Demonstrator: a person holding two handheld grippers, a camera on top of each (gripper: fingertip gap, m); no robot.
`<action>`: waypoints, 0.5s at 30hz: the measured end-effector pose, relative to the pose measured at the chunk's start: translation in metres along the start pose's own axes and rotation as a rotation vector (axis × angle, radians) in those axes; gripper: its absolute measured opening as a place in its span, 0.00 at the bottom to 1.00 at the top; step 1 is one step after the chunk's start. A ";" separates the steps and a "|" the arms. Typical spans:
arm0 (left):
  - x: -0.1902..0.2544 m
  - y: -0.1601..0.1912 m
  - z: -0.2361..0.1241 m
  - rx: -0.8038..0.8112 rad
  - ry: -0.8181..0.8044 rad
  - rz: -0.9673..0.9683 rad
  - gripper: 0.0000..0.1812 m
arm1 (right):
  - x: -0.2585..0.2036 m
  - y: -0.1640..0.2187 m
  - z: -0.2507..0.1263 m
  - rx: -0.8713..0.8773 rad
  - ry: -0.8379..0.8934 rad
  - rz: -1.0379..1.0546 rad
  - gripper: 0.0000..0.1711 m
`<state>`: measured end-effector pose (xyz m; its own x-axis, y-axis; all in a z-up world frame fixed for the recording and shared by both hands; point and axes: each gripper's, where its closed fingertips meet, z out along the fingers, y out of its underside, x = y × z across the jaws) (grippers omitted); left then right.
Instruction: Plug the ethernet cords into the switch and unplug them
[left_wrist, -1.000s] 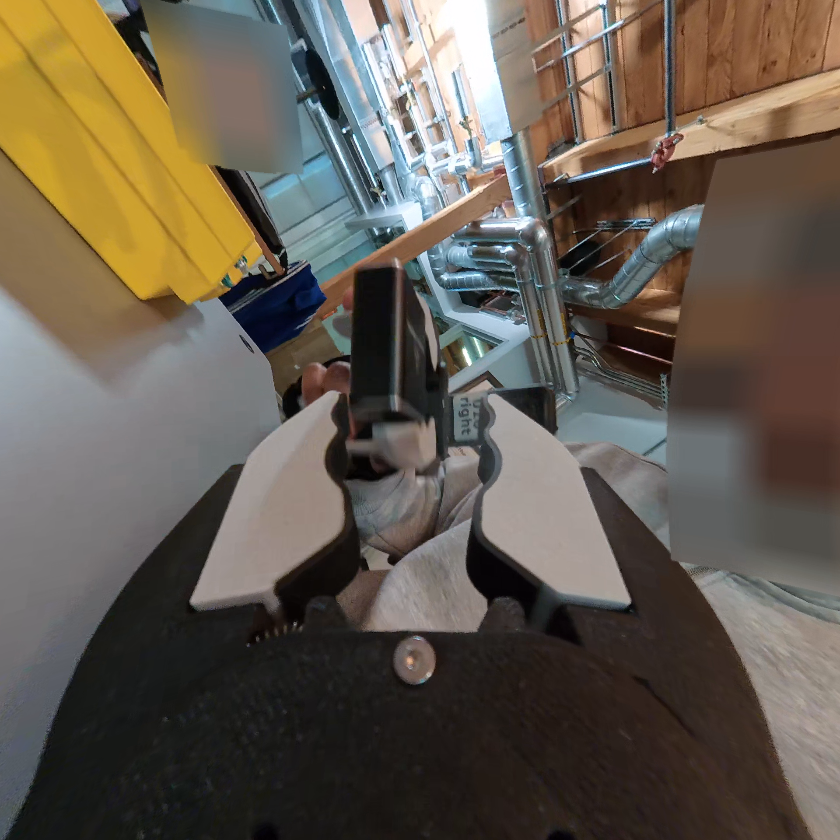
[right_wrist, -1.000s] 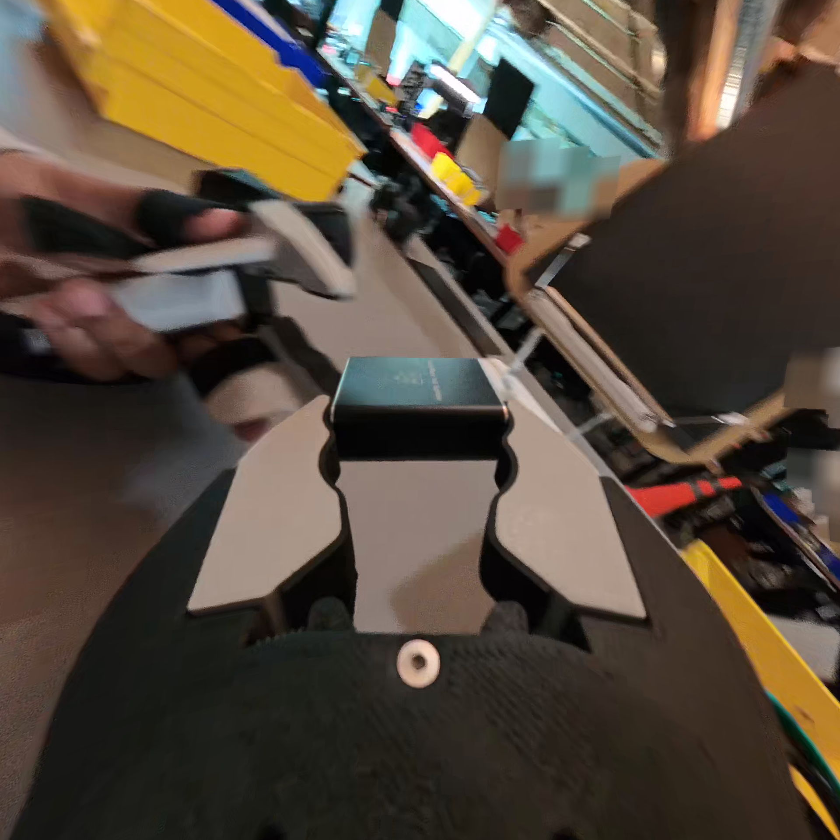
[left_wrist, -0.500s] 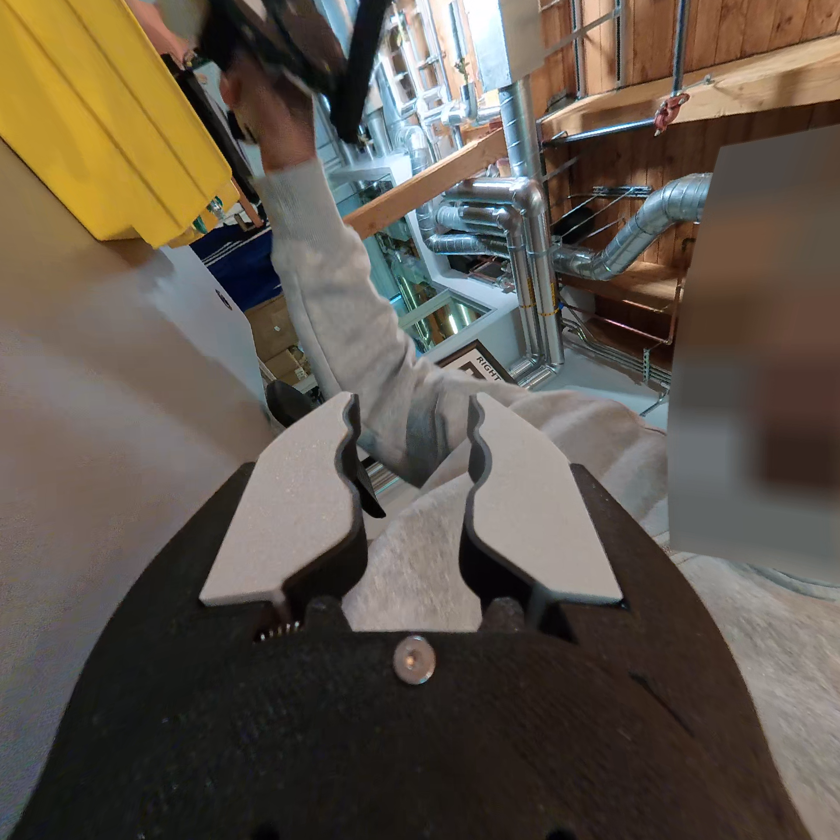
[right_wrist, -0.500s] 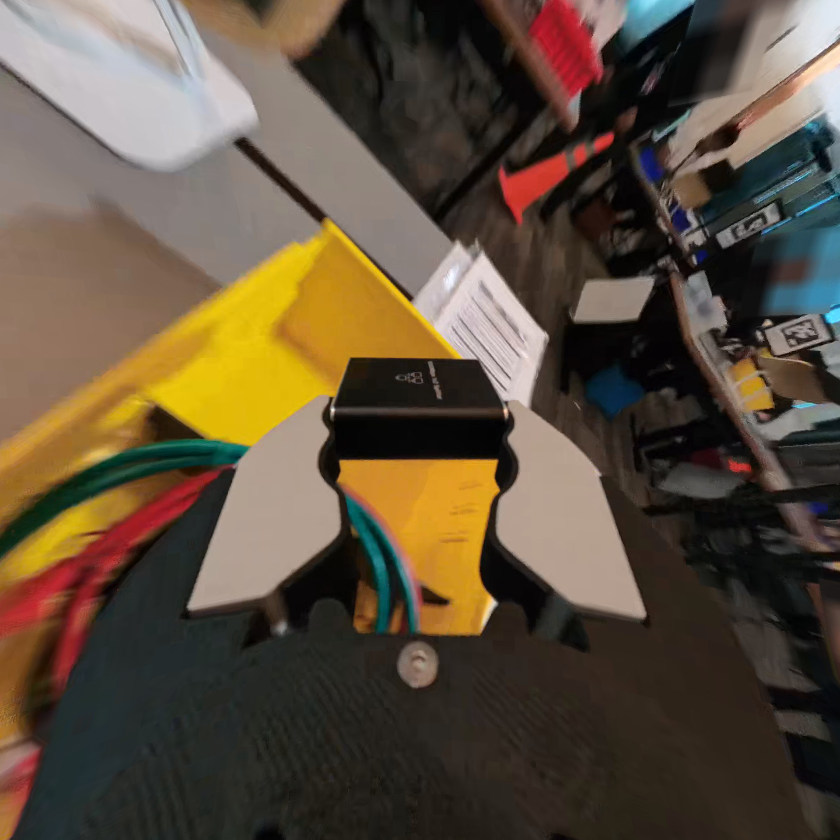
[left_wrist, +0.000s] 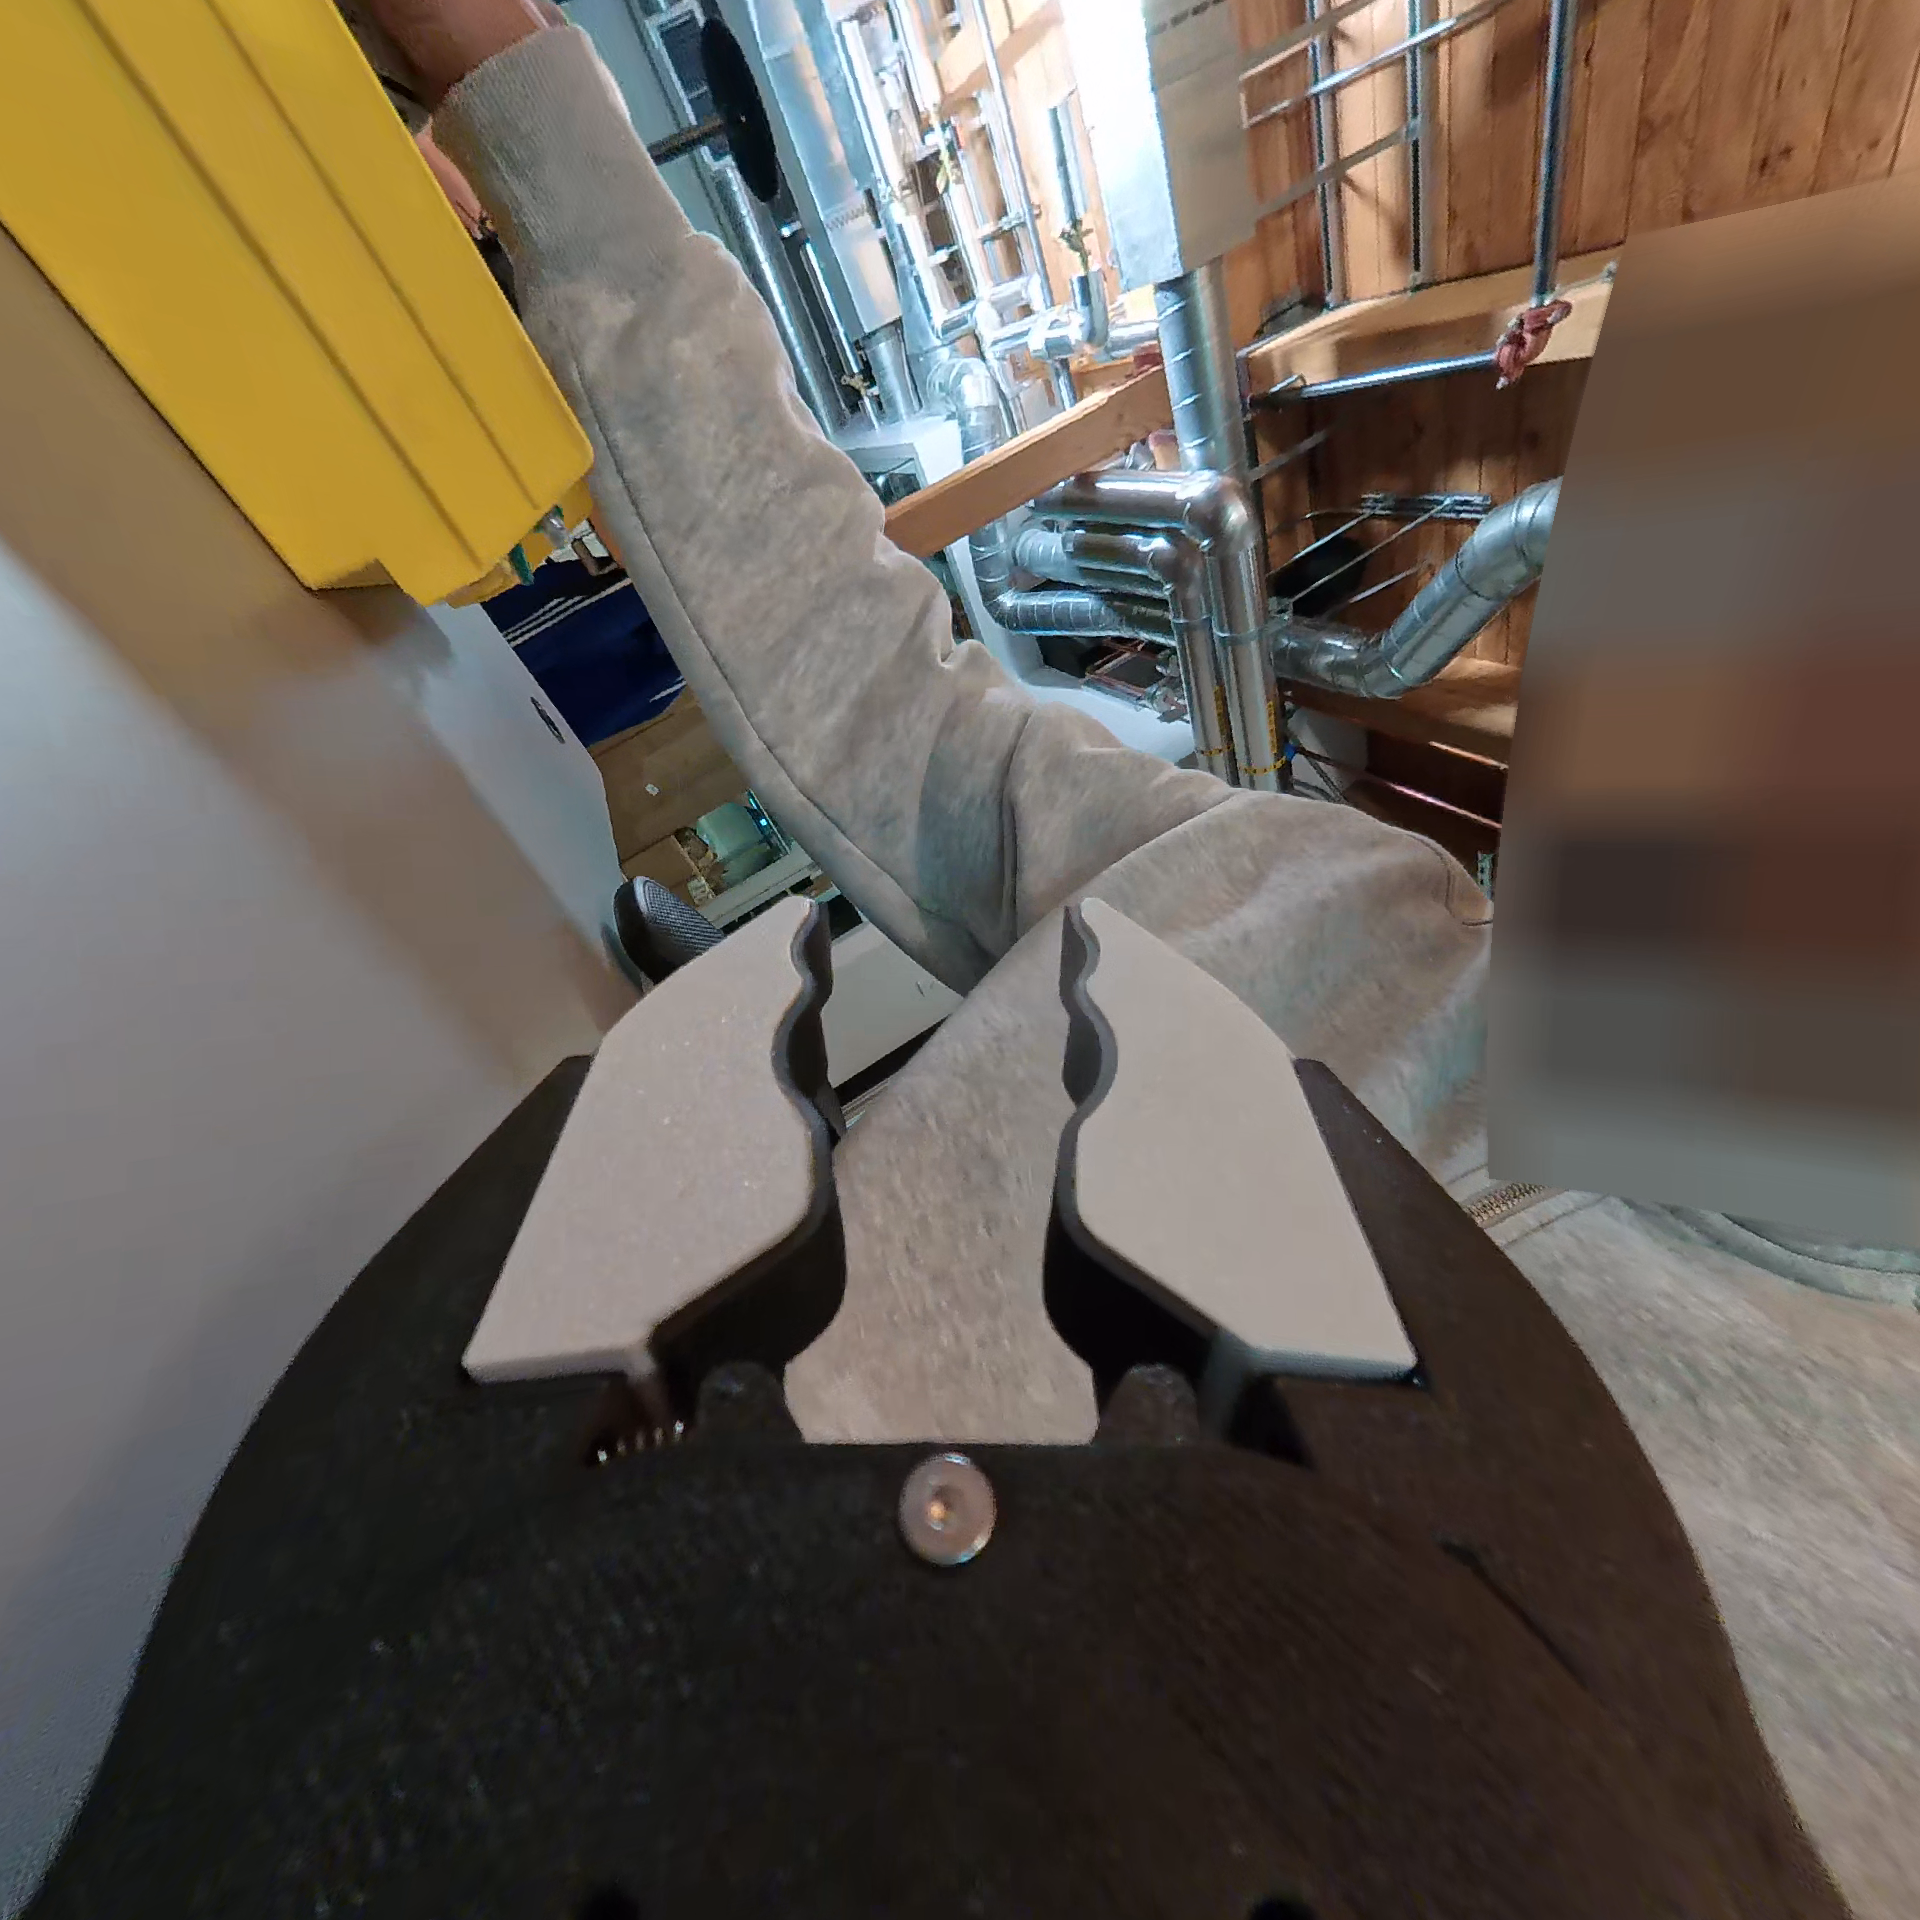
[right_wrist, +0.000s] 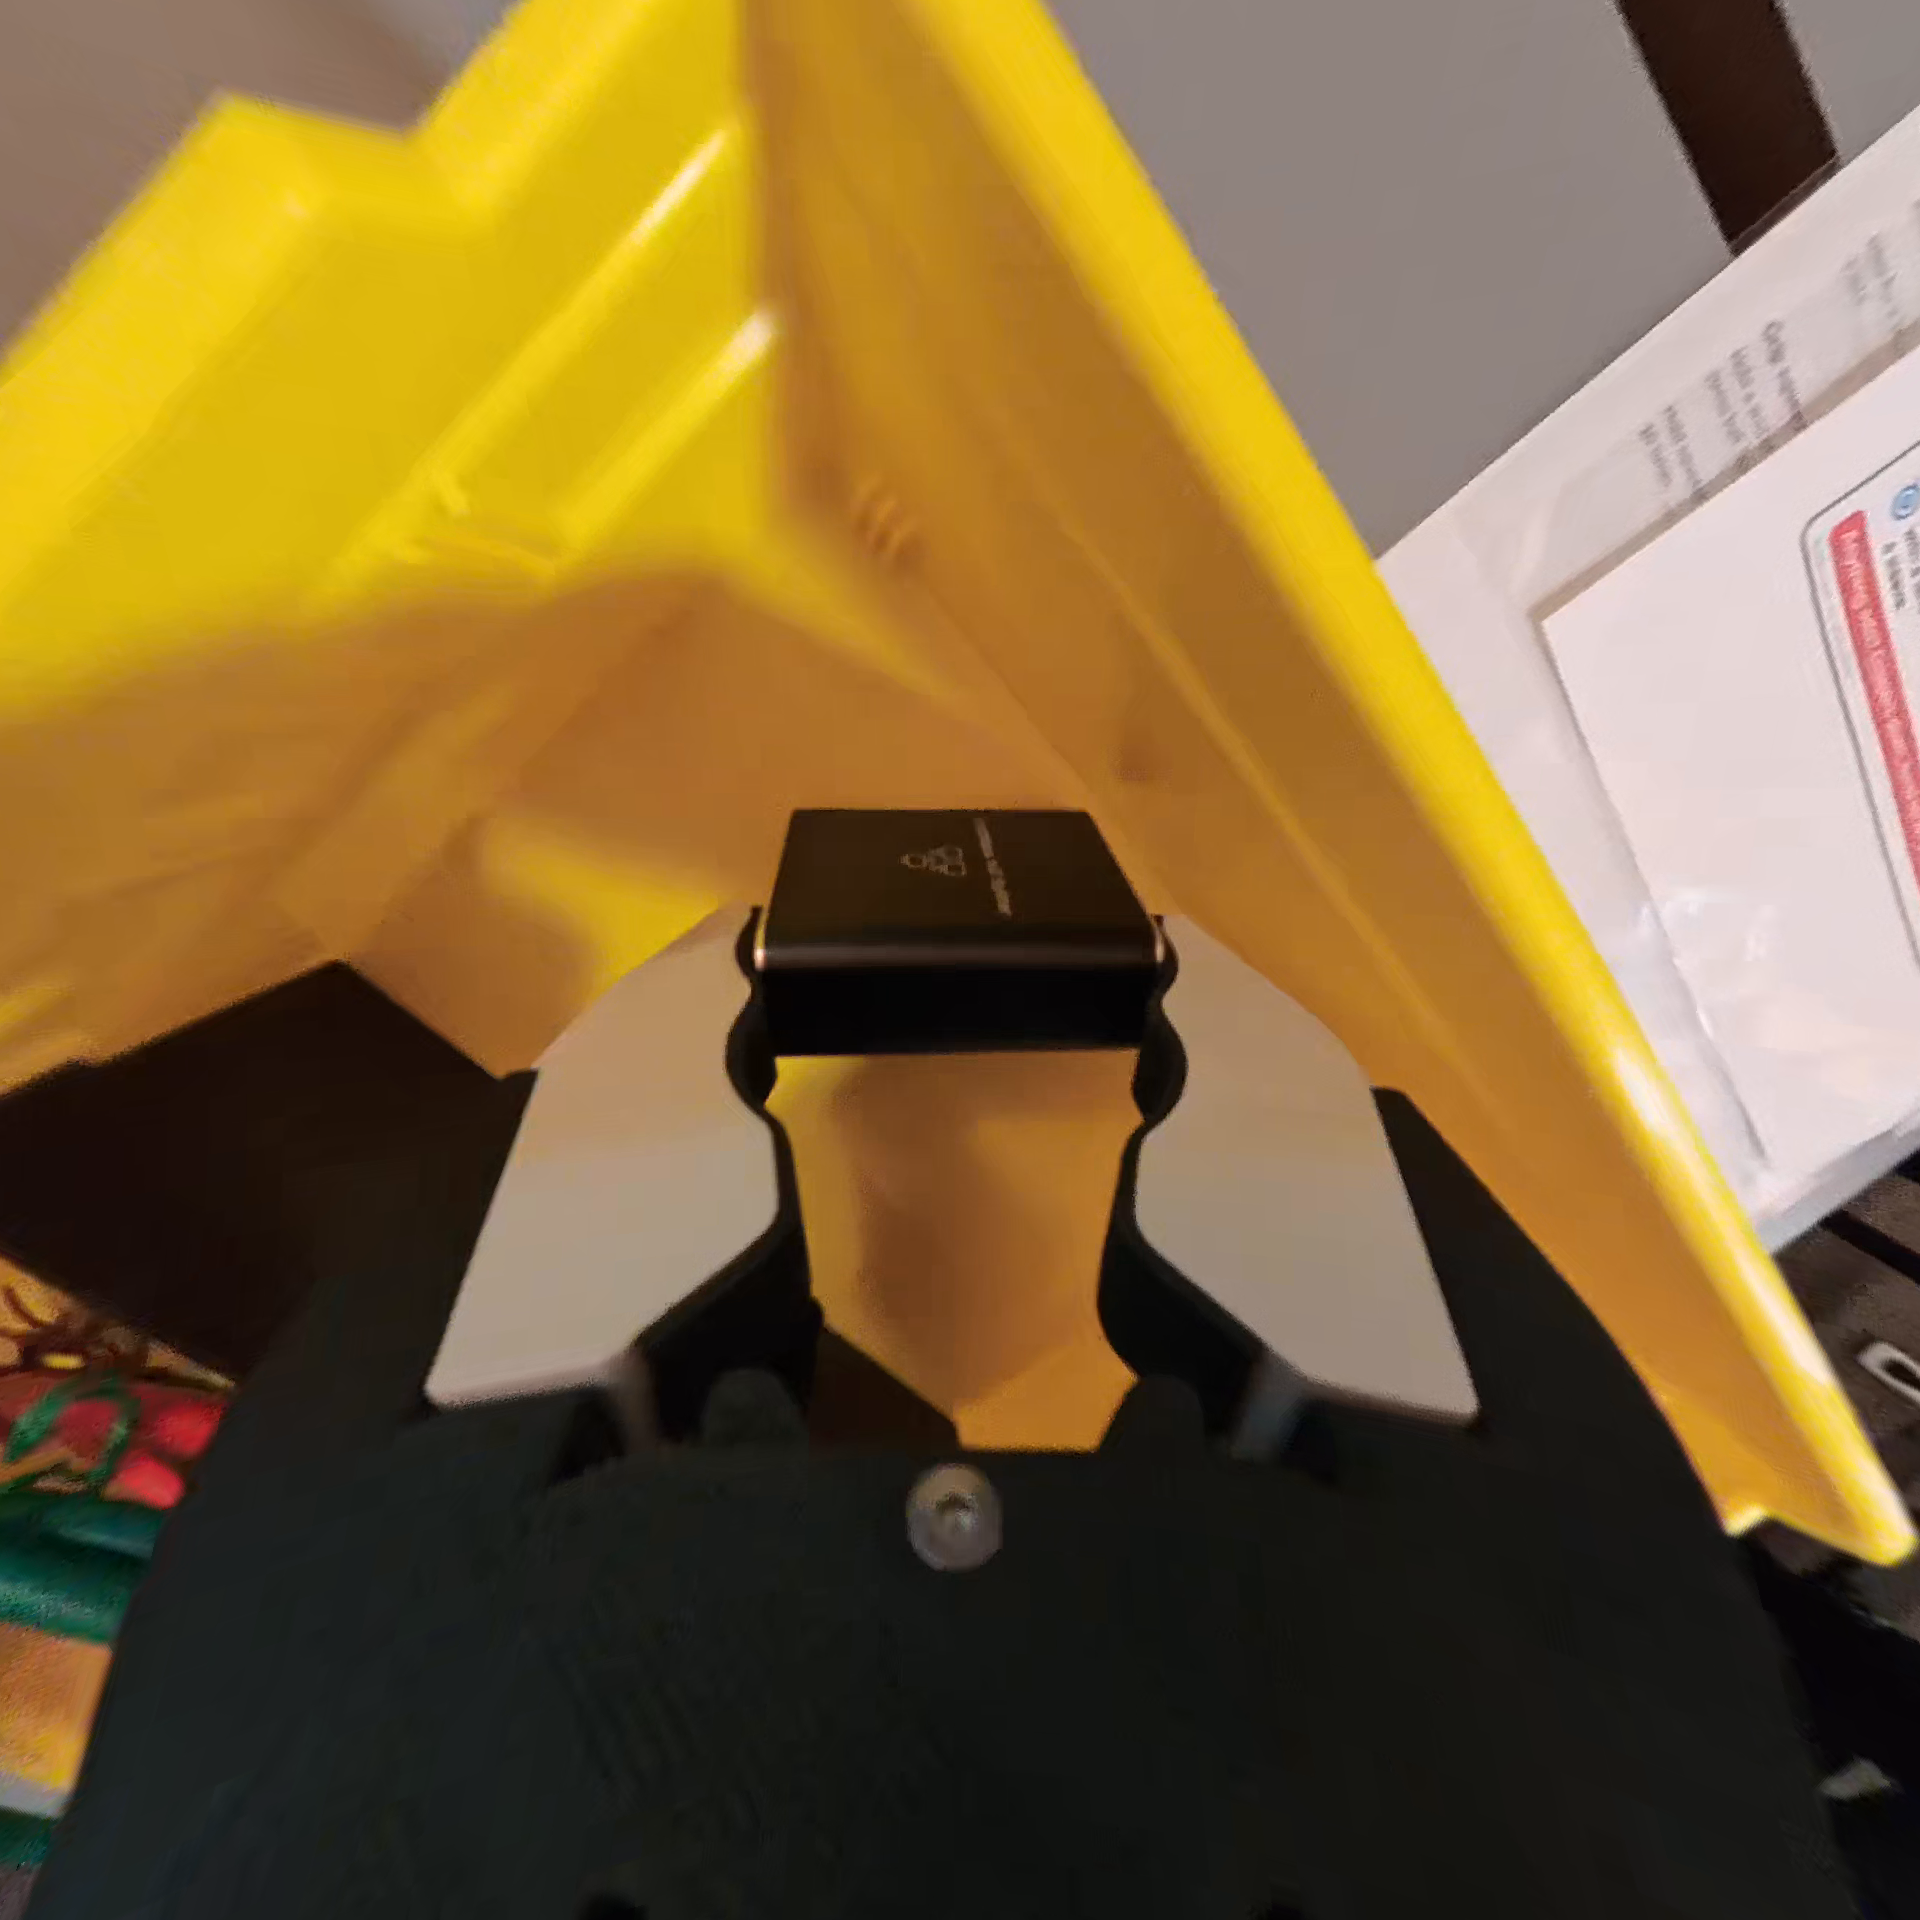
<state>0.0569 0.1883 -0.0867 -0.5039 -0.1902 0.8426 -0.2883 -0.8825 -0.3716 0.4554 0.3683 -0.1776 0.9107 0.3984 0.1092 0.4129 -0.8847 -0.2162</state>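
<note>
Two claws, one load: the left claw (left_wrist: 945, 956) gapes empty, well apart from the work, pointing at the person's grey sleeve (left_wrist: 790, 582) that reaches up past the yellow bin (left_wrist: 270, 301) standing on the pale surface (left_wrist: 208, 935). Rightward, the right claw (right_wrist: 956, 961) is clamped on the black switch (right_wrist: 951, 904), its long axis crosswise between the tips, held close against that bin's wall. Red and green cords (right_wrist: 73, 1455) show blurred at lower left, likely inside the bin; a white printed sheet (right_wrist: 1714, 623) lies beyond. No cord looks plugged.

The small black switch (right_wrist: 958, 914) sits level, clamped crosswise between the tongs' tips; cords perhaps lower left.
</note>
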 end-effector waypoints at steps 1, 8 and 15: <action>-0.001 -0.001 -0.001 0.004 -0.001 -0.007 0.23 | 0.001 0.000 0.000 0.001 -0.001 0.000 0.40; -0.008 -0.009 -0.003 0.027 -0.019 -0.013 0.23 | 0.018 0.032 -0.030 -0.137 0.155 -0.037 0.48; -0.010 -0.011 -0.003 0.030 -0.045 0.007 0.23 | -0.014 0.006 -0.153 0.369 0.429 -0.068 0.43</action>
<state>0.0629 0.2015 -0.0922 -0.4689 -0.2149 0.8567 -0.2602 -0.8933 -0.3665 0.4435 0.3199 -0.0318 0.8280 0.2495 0.5021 0.5169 -0.6865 -0.5114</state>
